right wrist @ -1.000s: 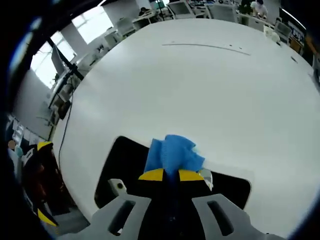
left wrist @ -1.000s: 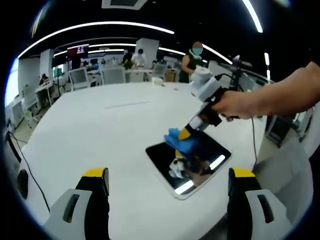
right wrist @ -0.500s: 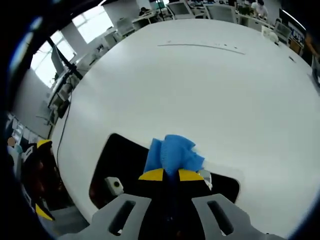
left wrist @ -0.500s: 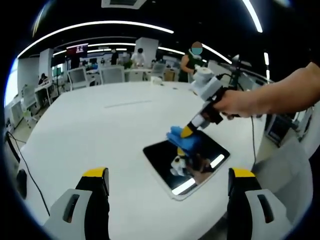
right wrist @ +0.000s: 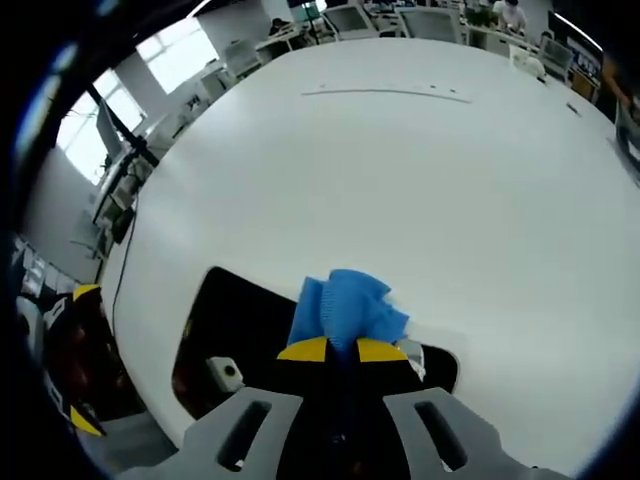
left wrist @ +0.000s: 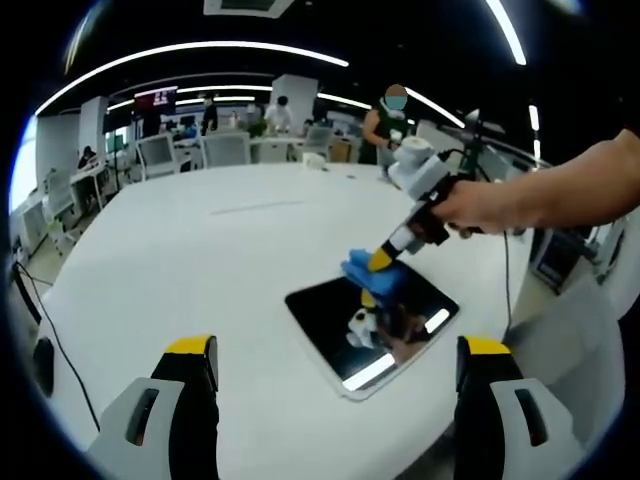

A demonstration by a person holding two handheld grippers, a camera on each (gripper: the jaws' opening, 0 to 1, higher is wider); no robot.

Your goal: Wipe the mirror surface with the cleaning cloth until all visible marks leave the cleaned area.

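Left gripper view: the mirror (left wrist: 372,335) lies flat on the white table (left wrist: 200,260), toward the near right edge. The right gripper (left wrist: 383,262), held in a hand (left wrist: 480,208) that enters from the right, presses the blue cloth (left wrist: 365,272) onto the far corner of the mirror. The left gripper (left wrist: 330,350) hangs back from the work with its jaws set wide apart and nothing between them; only the table shows in the gap.

Right gripper view: the right gripper's (right wrist: 342,350) jaws are closed tight on the cloth (right wrist: 347,308), which bunches out past the yellow tips. The cloth sits at the mirror's (right wrist: 235,325) far edge, where dark glass meets the table (right wrist: 400,180).

Step in hand: wiping, judged to be at an edge or corner pass. The glass reflects ceiling lights and the gripper, so any remaining marks cannot be told apart from reflections; completion cannot be confirmed.

Next move: keep the cloth pressed flat to the glass and draw it back across the uncovered area toward the near side, in overlapping passes. Maintain the grip so the cloth does not slip out. The mirror is unrestrained; if it slides under the strokes, the idle left gripper could steady its rim.
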